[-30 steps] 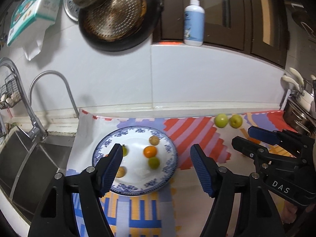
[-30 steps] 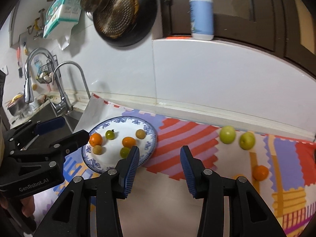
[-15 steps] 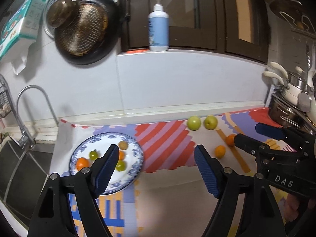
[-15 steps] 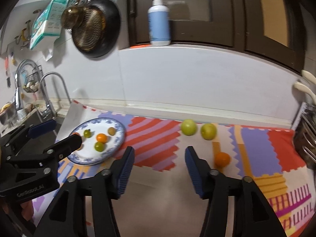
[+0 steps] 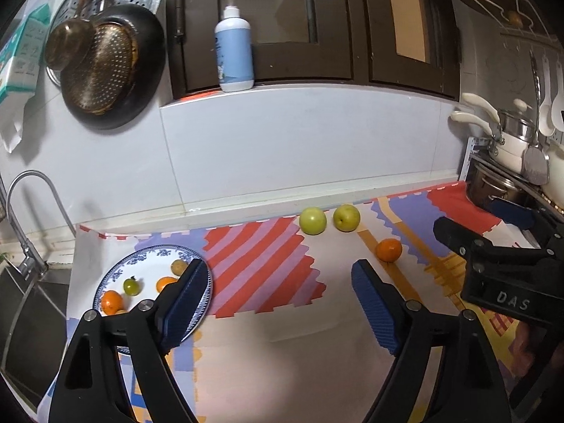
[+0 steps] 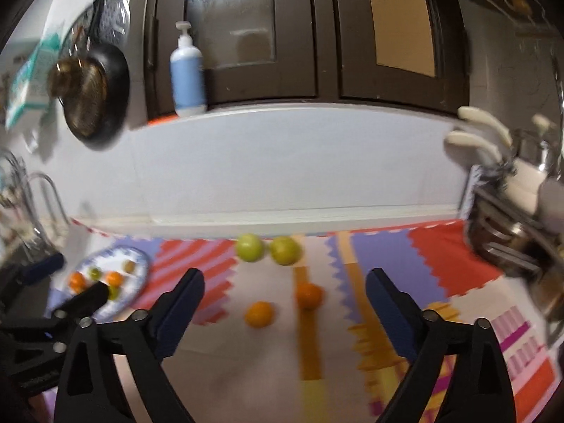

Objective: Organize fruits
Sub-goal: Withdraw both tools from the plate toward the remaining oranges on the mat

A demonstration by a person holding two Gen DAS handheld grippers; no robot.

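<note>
Both jaws just widening, empty: left hand-held gripper [image 5: 278, 303] and right hand-held gripper [image 6: 285, 312] gape over the surface [image 5: 282, 359]. Two oranges [image 6: 259, 313] mid-surface, two green fruits [image 6: 249, 246] by the back edge.

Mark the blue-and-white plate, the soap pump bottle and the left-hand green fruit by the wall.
Plate [image 5: 116, 270]: left wrist view, on its patterned far-left rim.
Soap pump bottle [image 5: 234, 56]: left wrist view, on the blue label at mid-body.
Left-hand green fruit [image 5: 312, 221]: left wrist view, on the centre of its skin.
</note>
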